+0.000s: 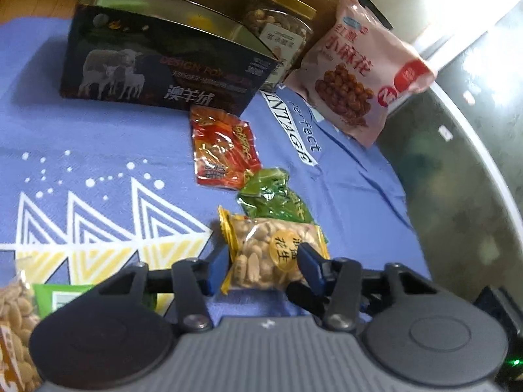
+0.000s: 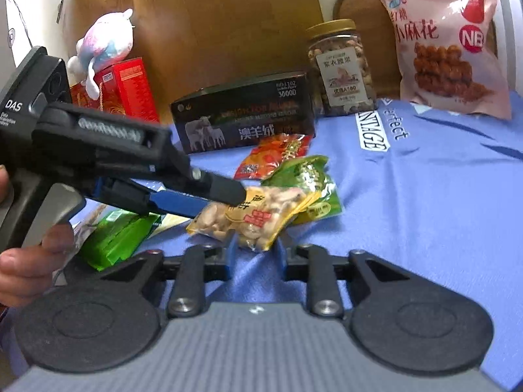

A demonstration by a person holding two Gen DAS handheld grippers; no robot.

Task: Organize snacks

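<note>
The left hand-held gripper [image 1: 261, 266] is squeezing the peanut pack [image 1: 268, 258] from both sides. The right hand-held gripper [image 2: 255, 254] sits at the pack's near corner, and I cannot tell if it pinches it. The pack lies on the blue cloth [image 2: 425, 196], touching a green pack [image 2: 310, 183]. Behind the green pack lie a red pack [image 2: 278, 156] and a dark box [image 2: 245, 114]. Right of the peanut pack, the cloth is bare out to its edge.

blue cloth [image 1: 98, 137], pink bag [image 1: 359, 75]
</note>
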